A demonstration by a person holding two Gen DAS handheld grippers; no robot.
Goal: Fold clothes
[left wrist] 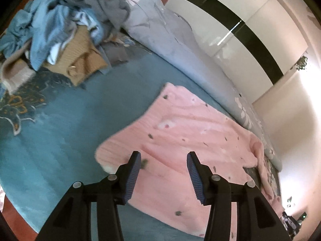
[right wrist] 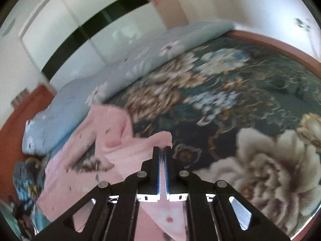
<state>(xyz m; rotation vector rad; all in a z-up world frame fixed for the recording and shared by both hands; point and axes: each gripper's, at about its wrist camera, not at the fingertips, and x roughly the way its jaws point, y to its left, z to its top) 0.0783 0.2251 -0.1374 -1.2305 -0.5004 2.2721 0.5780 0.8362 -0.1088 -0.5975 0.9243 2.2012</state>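
One pink garment [left wrist: 186, 140] lies mostly flat on the teal bedspread [left wrist: 66, 124], with a sleeve or edge rumpled toward the grey floral quilt [left wrist: 176, 46]. Left gripper [left wrist: 163, 160] hovers over its near edge, jaws moderately apart, nothing between them. Right gripper [right wrist: 162, 150] has jaws nearly together at a pink edge; whether fabric is pinched, cannot tell. Judgement: corner grip for a fold-over. Unfolded pile of clothes [left wrist: 60, 26] waits well apart, keeping the work area free.
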